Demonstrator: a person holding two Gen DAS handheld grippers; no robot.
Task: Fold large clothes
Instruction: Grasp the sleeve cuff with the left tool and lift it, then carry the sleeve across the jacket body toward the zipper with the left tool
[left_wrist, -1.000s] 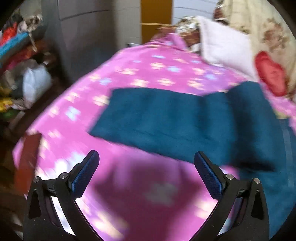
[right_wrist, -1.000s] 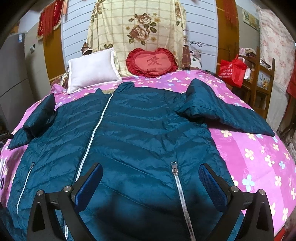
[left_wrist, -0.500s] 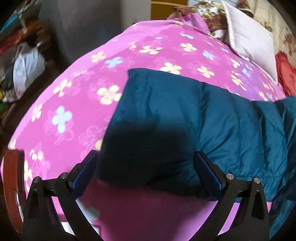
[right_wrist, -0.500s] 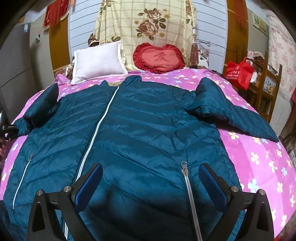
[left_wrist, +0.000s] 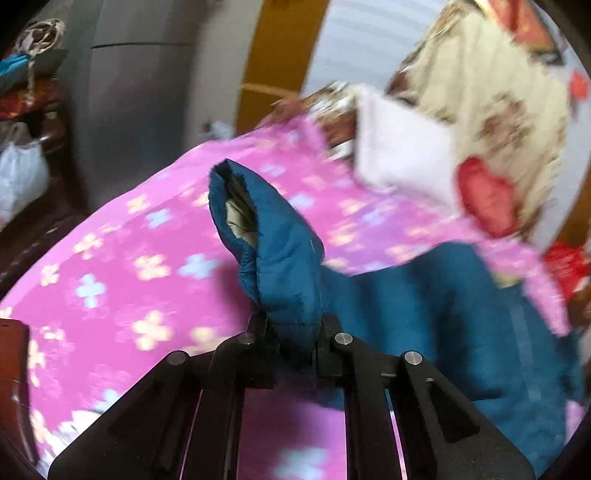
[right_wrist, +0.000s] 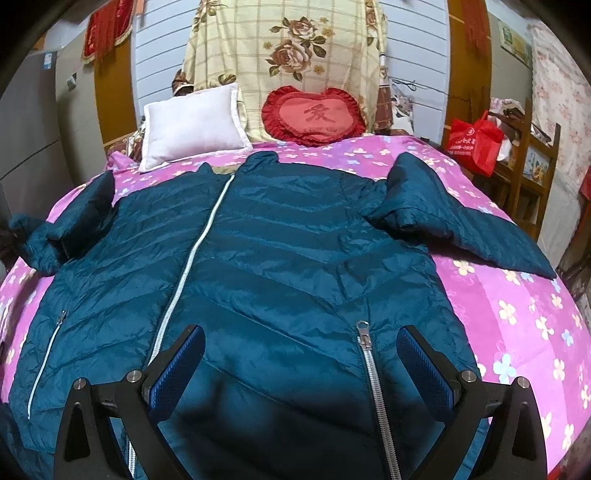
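1. Left wrist view: the left gripper (left_wrist: 293, 334) has just clamped its jaws together on the cuff end of the sleeve (left_wrist: 273, 240) of the teal jacket (left_wrist: 461, 314), and the padded fabric is squeezed between them.
2. Above the jaws the sleeve end stands up off the bed, its opening showing a pale lining, while the rest of the sleeve trails down to the right toward the jacket's body.
3. Under and around the sleeve lies the pink bedsheet (left_wrist: 122, 266) with its flower print; this view is motion-blurred.
4. Farther back on the bed are a white pillow (left_wrist: 399, 155) and a red cushion (left_wrist: 484, 199), with floral cloth behind them.
5. Right wrist view: the right gripper (right_wrist: 301, 369) hangs with its jaws wide apart above the lower front of the jacket, and I cannot tell whether the pads touch it; nothing is held.
6. Between the blue pads lies the jacket's hem area, with a pocket zipper (right_wrist: 371, 373) just inside the right-hand pad.
7. The jacket is spread front-up across the bed, its main zipper (right_wrist: 195, 254) running from the collar toward the left-hand pad.
8. One sleeve lies flat on the sheet at the right of this view; the other, at the left edge, is lifted and bunched.
9. A red bag (right_wrist: 474, 142) sits on a wooden shelf beside the bed.
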